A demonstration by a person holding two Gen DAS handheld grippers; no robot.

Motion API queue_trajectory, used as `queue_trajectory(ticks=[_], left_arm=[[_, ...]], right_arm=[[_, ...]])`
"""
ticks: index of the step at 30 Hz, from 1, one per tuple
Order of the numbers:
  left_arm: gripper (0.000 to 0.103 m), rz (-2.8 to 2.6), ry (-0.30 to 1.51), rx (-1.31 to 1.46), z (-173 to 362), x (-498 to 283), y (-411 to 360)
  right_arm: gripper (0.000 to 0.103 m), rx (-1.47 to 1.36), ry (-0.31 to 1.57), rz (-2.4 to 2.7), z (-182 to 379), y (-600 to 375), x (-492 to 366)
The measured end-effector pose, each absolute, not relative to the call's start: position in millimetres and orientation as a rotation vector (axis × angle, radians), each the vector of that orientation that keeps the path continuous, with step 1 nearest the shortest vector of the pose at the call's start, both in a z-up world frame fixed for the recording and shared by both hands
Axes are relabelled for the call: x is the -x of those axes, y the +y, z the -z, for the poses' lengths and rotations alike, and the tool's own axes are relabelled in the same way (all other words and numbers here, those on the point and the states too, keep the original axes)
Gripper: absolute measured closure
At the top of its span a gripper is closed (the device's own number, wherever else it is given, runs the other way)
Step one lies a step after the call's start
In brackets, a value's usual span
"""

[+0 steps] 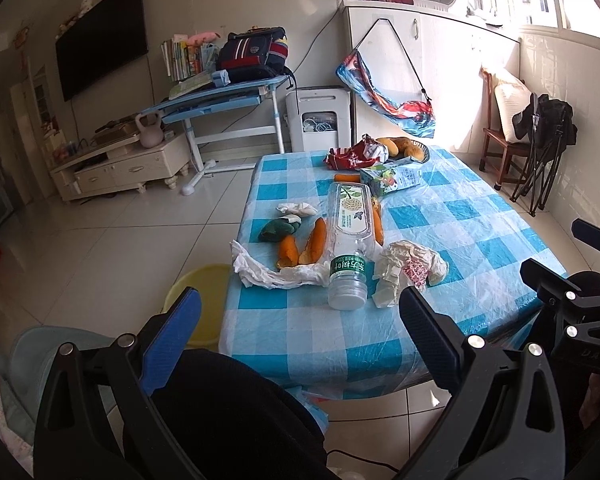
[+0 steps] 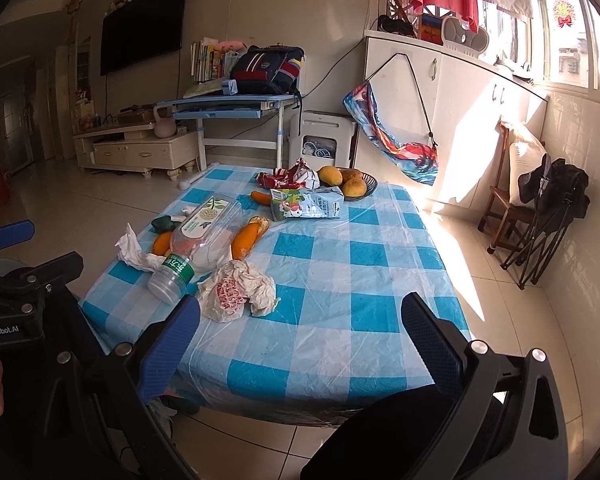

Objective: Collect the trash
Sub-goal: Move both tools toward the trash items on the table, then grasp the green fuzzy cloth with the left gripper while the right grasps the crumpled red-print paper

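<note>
1. The left gripper (image 1: 300,328) hangs at the near edge of the table (image 1: 480,216), its ribbed blue-and-black fingers spread wide with nothing between them. The right gripper (image 2: 300,332) is likewise wide apart and empty, held over the near edge further right.
2. Just ahead of the left gripper lies a clear plastic bottle (image 1: 348,240) on its side, capped end toward the fingers, with a green band at the neck and a pale label along its flat body. In the right wrist view the same bottle (image 2: 198,240) sits ahead and left of the right gripper.
3. Beside the bottle's neck is a crumpled white wrapper (image 1: 408,272) with red print, creased and papery; it lies just beyond the right gripper's left finger (image 2: 236,288).
4. Left of the bottle, a twisted white tissue (image 1: 272,272) trails along the cloth, touching curled orange peels (image 1: 300,246).
5. Further back lie a dark green wad (image 1: 278,230), a small white tissue ball (image 1: 296,209) and a flattened carton (image 2: 306,205).
6. At the far end sit a shiny red snack bag (image 2: 286,178) and a dark bowl of mangoes (image 2: 348,186).
7. The table wears a glossy blue-and-white checked plastic cover; a yellow basin (image 1: 196,300) stands on the tile floor at its left corner.
</note>
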State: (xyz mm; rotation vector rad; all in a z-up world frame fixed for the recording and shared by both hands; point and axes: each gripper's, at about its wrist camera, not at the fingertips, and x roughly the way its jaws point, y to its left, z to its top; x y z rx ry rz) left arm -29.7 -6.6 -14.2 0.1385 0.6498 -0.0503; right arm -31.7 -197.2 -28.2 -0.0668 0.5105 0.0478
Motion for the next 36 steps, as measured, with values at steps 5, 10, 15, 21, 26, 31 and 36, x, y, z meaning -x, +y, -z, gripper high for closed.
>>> queue_trajectory(ticks=[5,10,15,21,26,31,36], left_arm=[[0.007,0.039,0.673,-0.139,13,26,-1],[0.007,0.025,0.694,-0.130,12,19,7],[0.007,0.042,0.731,-0.062,14,0,18],[0.007,0.054,0.799,-0.008,31,-31,22],[0.007,0.033,0.843,0.004,46,-56,27],[0.007,-0.017,0.914,0.049,63,-89,41],[0.007,-0.040,0.954,0.093,77,-120,48]], right_arm=[[0.006,0.088,0.573,-0.083,36,-190,25],[0.006,0.080,0.614,-0.130,42,-181,18],[0.006,0.106,0.660,-0.144,45,-181,2],[0.006,0.119,0.698,-0.177,49,-182,-22],[0.008,0.060,0.746,-0.226,58,-186,-37],[0.023,0.022,0.792,-0.269,69,-187,-45],[0.030,0.035,0.820,-0.302,75,-179,-53]])
